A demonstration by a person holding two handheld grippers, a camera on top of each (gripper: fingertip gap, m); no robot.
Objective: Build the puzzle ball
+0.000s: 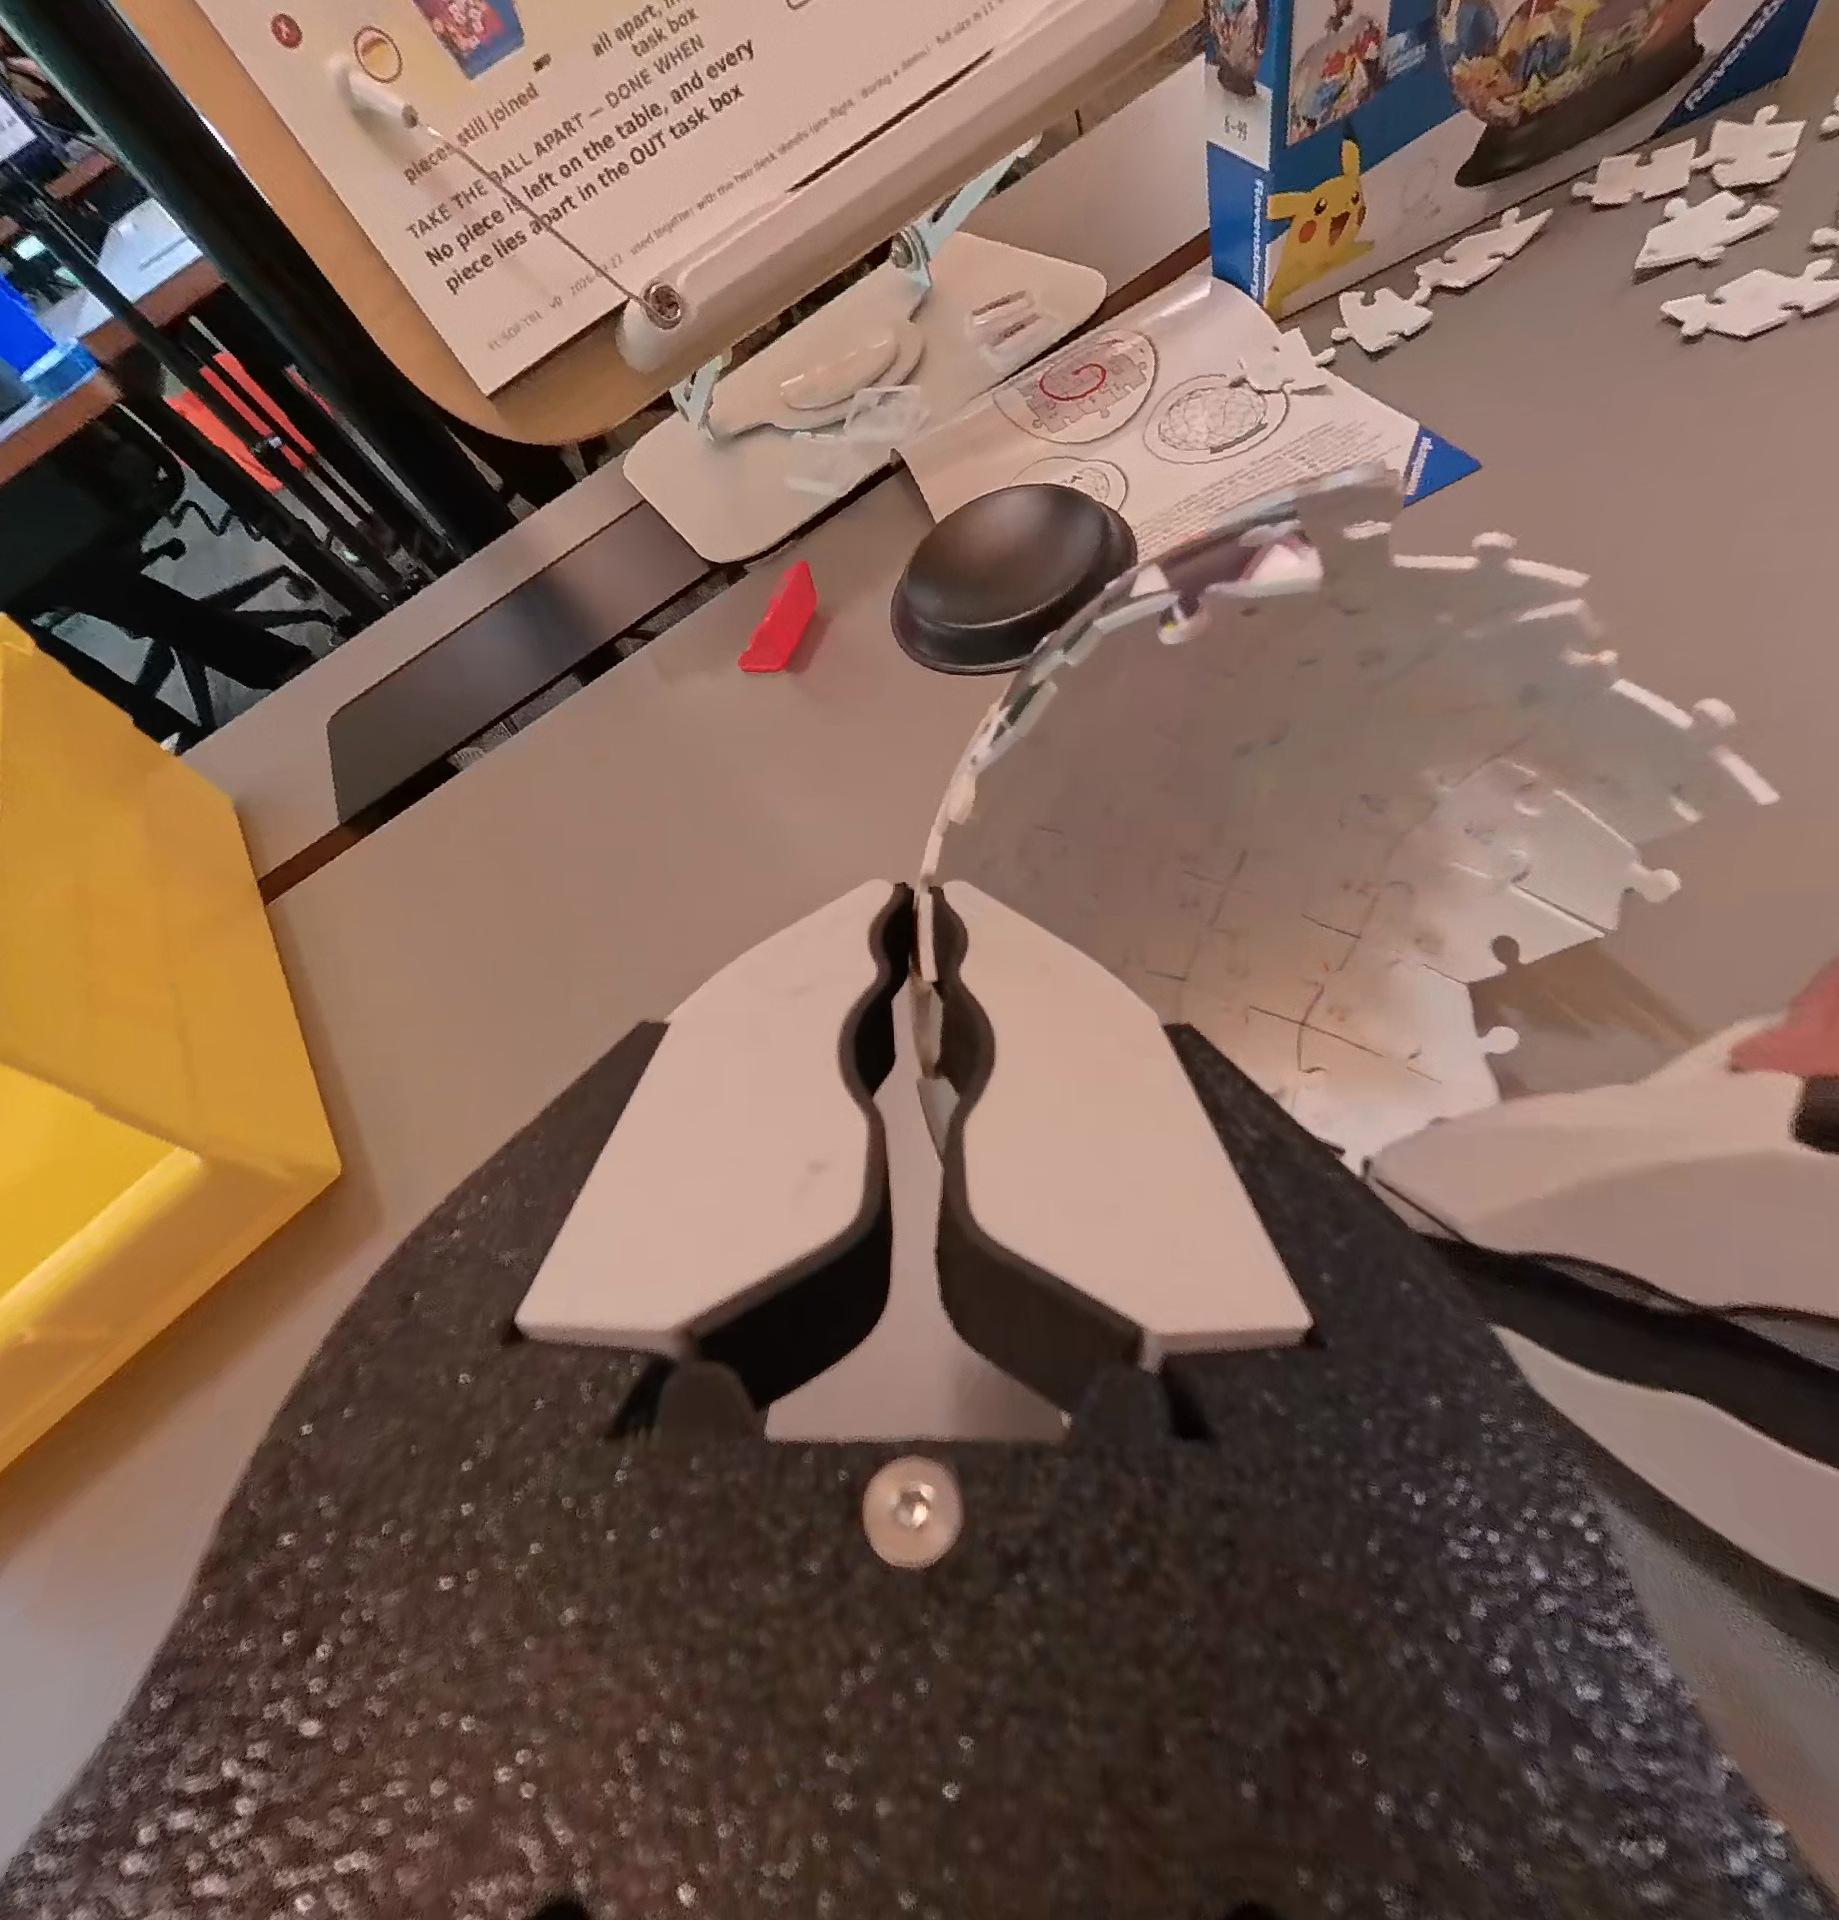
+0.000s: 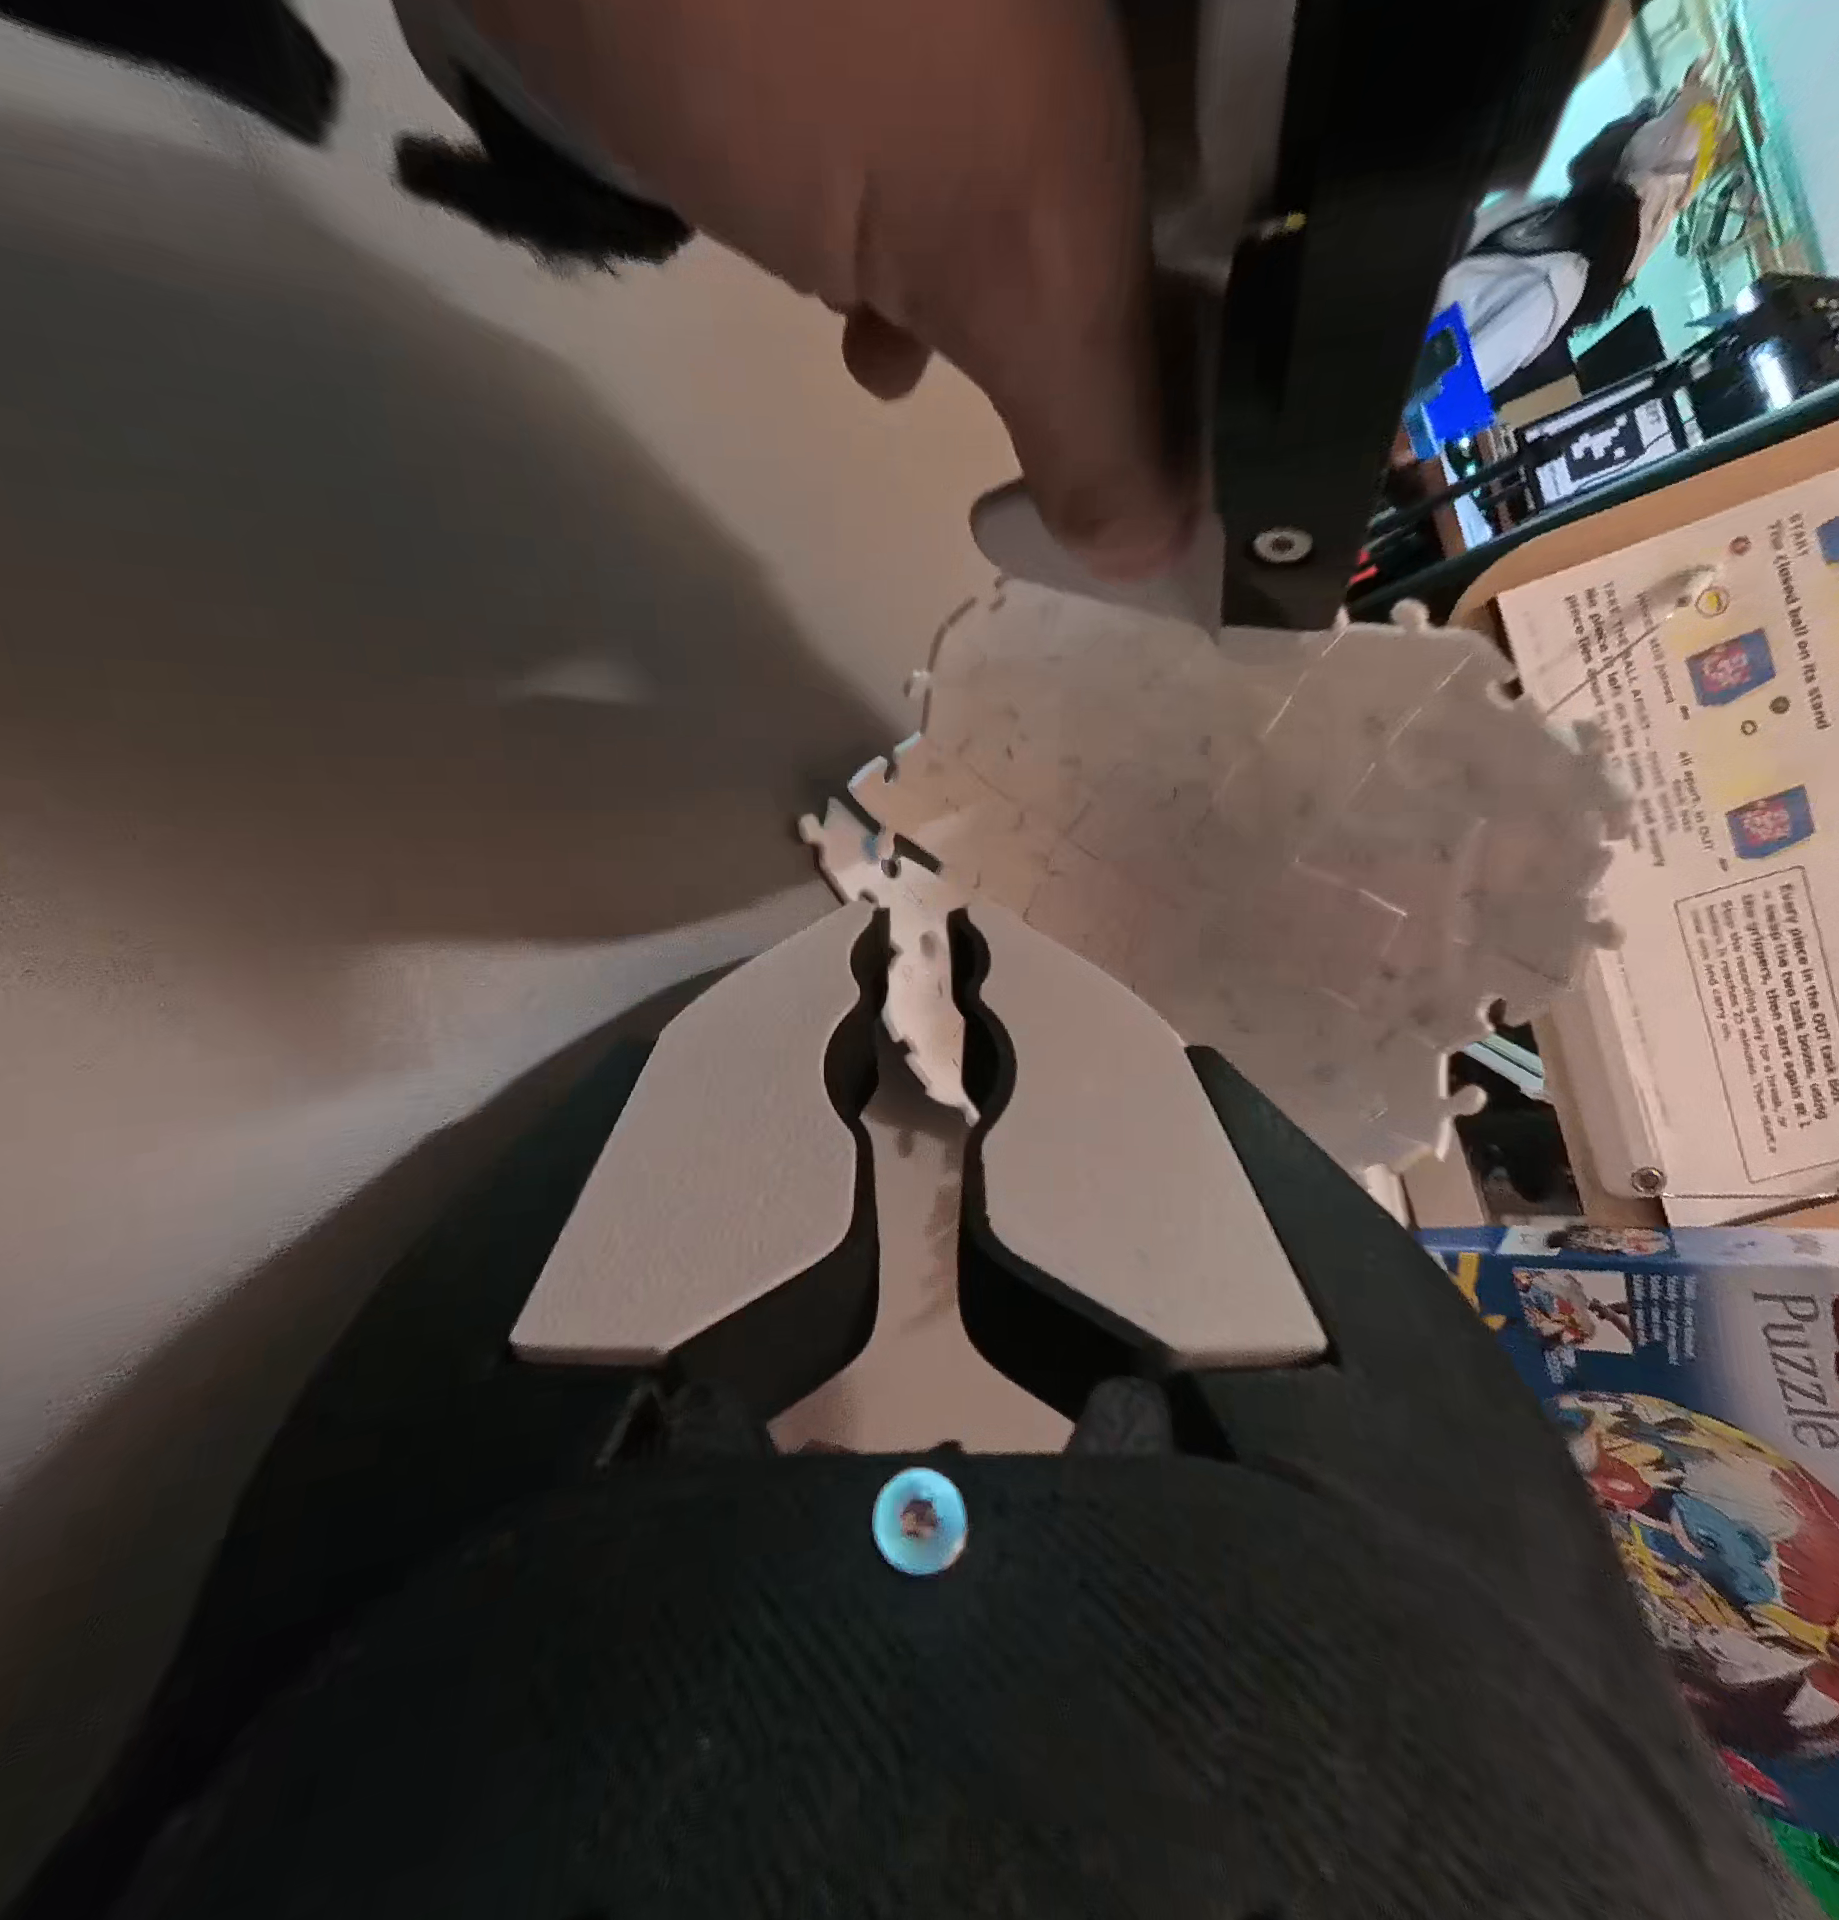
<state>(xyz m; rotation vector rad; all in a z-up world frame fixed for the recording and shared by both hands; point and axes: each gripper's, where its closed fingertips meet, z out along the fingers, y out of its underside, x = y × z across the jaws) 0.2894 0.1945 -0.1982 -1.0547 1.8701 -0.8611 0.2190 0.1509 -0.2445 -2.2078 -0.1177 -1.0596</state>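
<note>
Both grippers clamp puzzle shell

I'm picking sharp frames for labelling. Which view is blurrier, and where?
Right wrist view: heavy motion smear across the left half, and the hand is soft; the right gripper and the puzzle shell stay fairly readable. Left wrist view: mostly sharp, though the shell's far rim is blurred, and wide-angle bending shows at the edges.
</note>
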